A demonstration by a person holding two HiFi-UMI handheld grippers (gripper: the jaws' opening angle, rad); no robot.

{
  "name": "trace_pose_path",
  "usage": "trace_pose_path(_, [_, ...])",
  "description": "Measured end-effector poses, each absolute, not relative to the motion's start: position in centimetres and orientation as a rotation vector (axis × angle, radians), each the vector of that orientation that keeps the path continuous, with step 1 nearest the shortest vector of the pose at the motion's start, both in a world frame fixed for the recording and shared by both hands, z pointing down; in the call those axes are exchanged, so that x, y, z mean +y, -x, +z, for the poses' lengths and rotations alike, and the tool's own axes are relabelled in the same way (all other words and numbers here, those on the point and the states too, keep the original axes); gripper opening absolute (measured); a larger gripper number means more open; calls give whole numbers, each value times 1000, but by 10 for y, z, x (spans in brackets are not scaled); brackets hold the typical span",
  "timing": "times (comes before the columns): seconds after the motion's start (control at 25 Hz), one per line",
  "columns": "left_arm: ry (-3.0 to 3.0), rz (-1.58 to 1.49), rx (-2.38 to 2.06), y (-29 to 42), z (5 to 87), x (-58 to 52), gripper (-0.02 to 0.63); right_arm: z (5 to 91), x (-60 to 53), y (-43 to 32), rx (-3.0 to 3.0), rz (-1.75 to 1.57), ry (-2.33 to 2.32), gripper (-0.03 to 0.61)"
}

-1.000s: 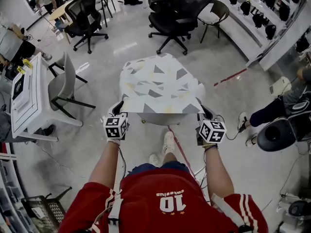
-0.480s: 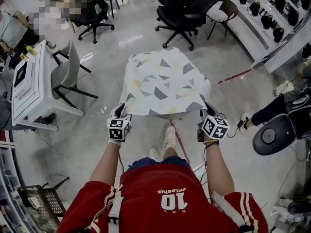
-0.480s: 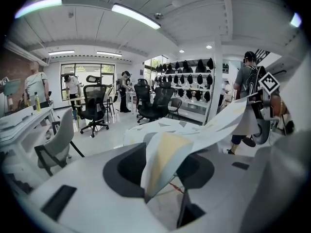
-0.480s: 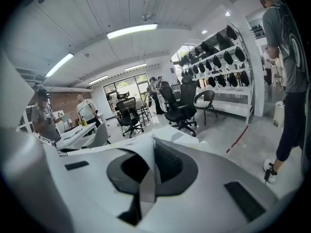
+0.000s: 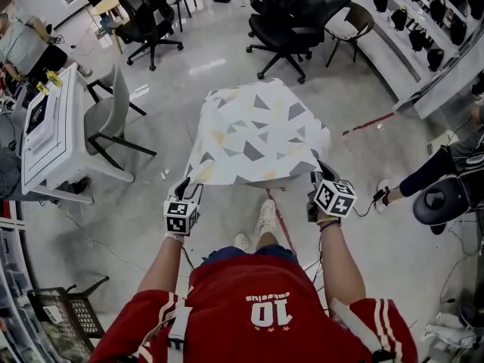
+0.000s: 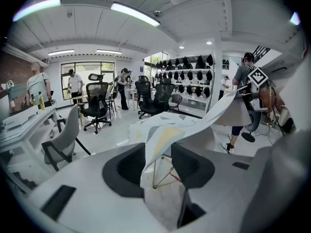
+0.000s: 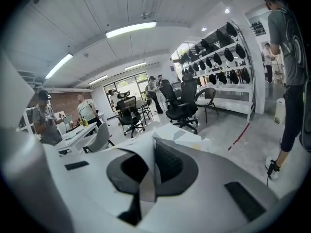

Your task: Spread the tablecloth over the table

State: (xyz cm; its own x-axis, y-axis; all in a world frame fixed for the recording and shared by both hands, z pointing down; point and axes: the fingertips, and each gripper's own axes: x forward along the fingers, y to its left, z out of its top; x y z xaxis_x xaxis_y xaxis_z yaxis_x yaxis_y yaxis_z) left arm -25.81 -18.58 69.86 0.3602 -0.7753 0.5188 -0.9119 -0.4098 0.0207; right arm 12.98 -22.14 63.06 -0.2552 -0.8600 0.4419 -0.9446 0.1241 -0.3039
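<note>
The white tablecloth (image 5: 253, 131) with grey and yellow triangles lies draped over a small table, which it hides; only thin metal legs (image 6: 156, 174) show in the left gripper view. My left gripper (image 5: 184, 188) sits just off the cloth's near left corner. Its jaws have just been opening and stand open, with the cloth's edge (image 6: 163, 137) hanging loose between the pads, untouched. My right gripper (image 5: 321, 175) is at the near right corner, shut on a fold of the cloth (image 7: 145, 186).
A white desk (image 5: 47, 138) and a grey chair (image 5: 106, 123) stand to the left. Black office chairs (image 5: 283, 32) are behind the table. A person's leg (image 5: 431, 174) and a dark stool (image 5: 446, 200) are to the right. A red floor line (image 5: 370, 122) runs past the table.
My left gripper has let go of the near left corner and drawn back toward the person. That corner now hangs free. The right gripper has stayed put, still closed on its corner.
</note>
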Motion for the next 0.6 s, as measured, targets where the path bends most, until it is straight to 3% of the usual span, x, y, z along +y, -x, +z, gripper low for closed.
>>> trace_pose_path(0.28, [-2276, 541, -1516, 284, 698, -159, 168, 635, -224, -118, -2225, 843, -1795, 26])
trace_pose_path(0.6, [-2376, 345, -1515, 253, 647, -195, 167, 645, -228, -110, -2234, 890, -1768, 31])
